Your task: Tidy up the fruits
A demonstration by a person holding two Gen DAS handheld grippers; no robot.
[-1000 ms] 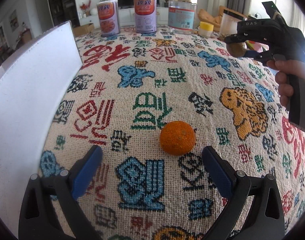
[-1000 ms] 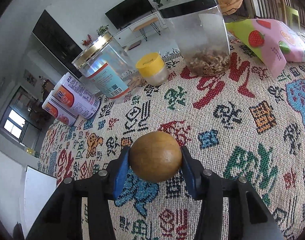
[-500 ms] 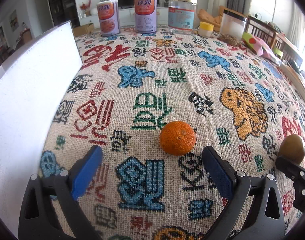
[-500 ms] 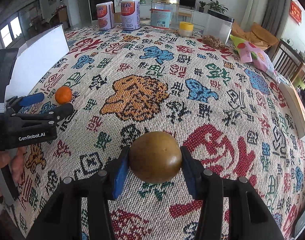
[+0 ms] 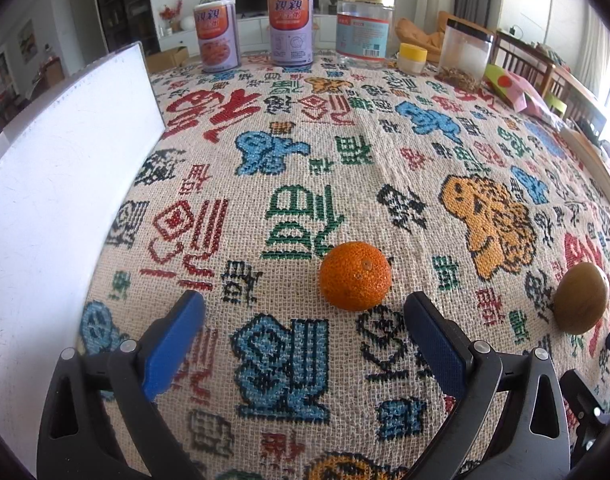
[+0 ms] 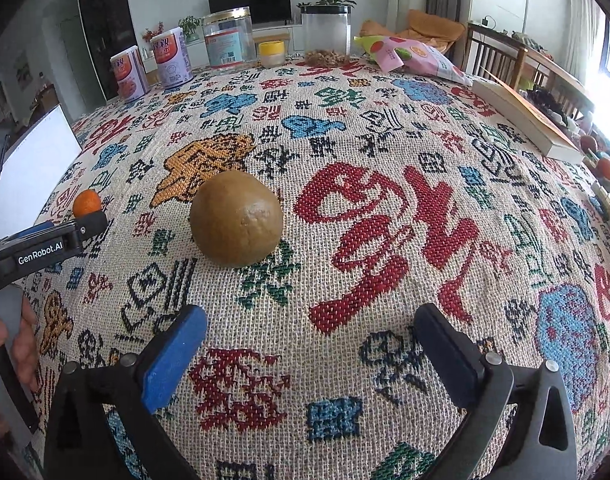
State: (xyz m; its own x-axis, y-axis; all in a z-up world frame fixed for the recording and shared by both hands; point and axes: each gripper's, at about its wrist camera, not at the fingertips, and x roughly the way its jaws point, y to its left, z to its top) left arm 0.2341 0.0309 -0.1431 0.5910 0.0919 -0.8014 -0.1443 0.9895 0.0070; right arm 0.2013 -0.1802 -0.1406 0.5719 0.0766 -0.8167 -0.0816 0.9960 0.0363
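Right wrist: smooth round brown fruit (image 6: 237, 219), woven tablecloth (image 6: 385, 208).

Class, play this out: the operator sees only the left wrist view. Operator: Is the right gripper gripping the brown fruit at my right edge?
Observer: No. The right gripper has just been opening its jaws; nothing is between them, and the brown fruit lies on the cloth ahead.
Operator: Any more fruit?
Observer: Round orange things, likely fruit, past the book at far right.
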